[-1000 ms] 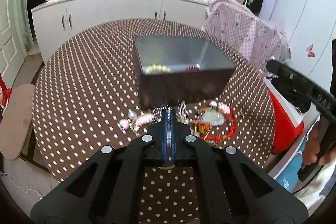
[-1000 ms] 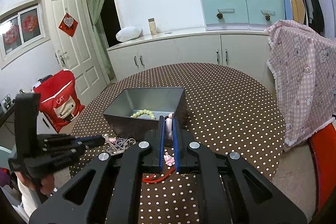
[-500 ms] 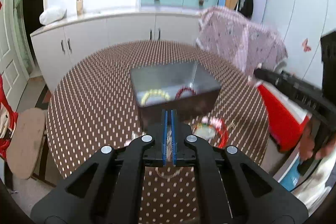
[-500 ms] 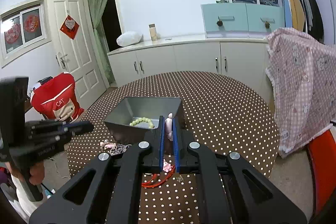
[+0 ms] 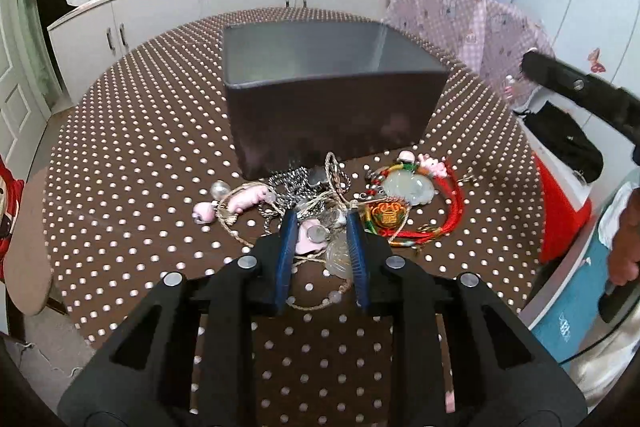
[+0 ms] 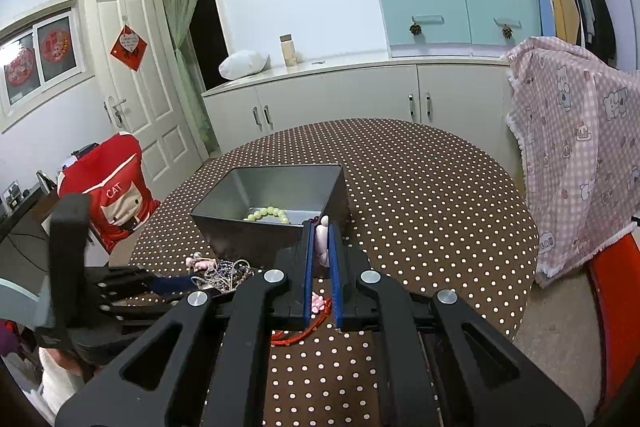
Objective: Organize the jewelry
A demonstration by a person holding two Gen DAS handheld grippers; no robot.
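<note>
Left gripper (image 5: 322, 217): we log its jaws as just having opened from shut to a modest gap; they now stand apart, low over the tangle of jewelry (image 5: 316, 195), straddling a pink charm (image 5: 308, 239) and a clear glassy pendant (image 5: 340, 255) without pressing on either.
Change in view: where the inside of the metal box (image 5: 332, 107) showed half a second ago, we now face its near wall and the pile before it.
Meaning for the task: we judge a fresh pick is being set up; nothing is gripped on this side yet.
Right gripper (image 6: 321, 227): unchanged; jaws clamped on a pale pink piece (image 6: 322, 239), held at the box's near corner, not yet released.
Already boxed: a green bead bracelet (image 6: 267, 214) lies on the floor of the box.
Still loose: a jade pendant on a red cord (image 5: 408, 187), a gold tag, a silver chain, pink charms, all on the dotted tablecloth (image 5: 140, 167) just before the box.
Pose: left gripper pitched steeply down at the pile; right gripper tilted gently down toward the box.
</note>
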